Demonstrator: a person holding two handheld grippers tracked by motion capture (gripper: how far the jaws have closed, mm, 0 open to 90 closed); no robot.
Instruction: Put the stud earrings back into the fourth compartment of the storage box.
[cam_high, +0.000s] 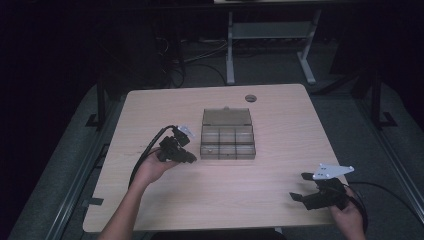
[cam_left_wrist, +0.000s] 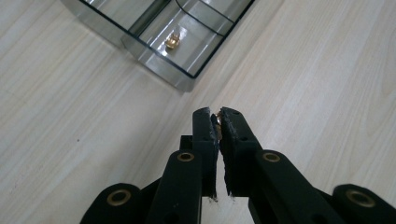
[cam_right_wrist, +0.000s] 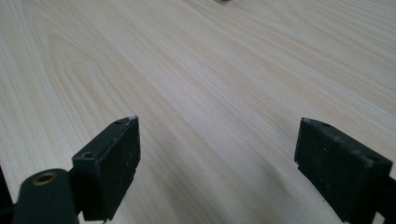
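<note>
Left tongs (cam_left_wrist: 218, 122) w/ 1 brass bit (cam_left_wrist: 216, 119), 1 more (cam_left_wrist: 172, 41) in box (cam_left_wrist: 180, 79).

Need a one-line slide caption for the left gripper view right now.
Left gripper shut on a small brass part above the wooden table, near the clear compartment box holding another brass piece.

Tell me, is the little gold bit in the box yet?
One gold piece already lies in a corner compartment of the open box. A second gold bit is pinched at the tips of the left hand-held gripper, above the table just short of the box. Left to do: carry it over and drop it in. The right hand-held gripper waits open, holding nothing.
</note>
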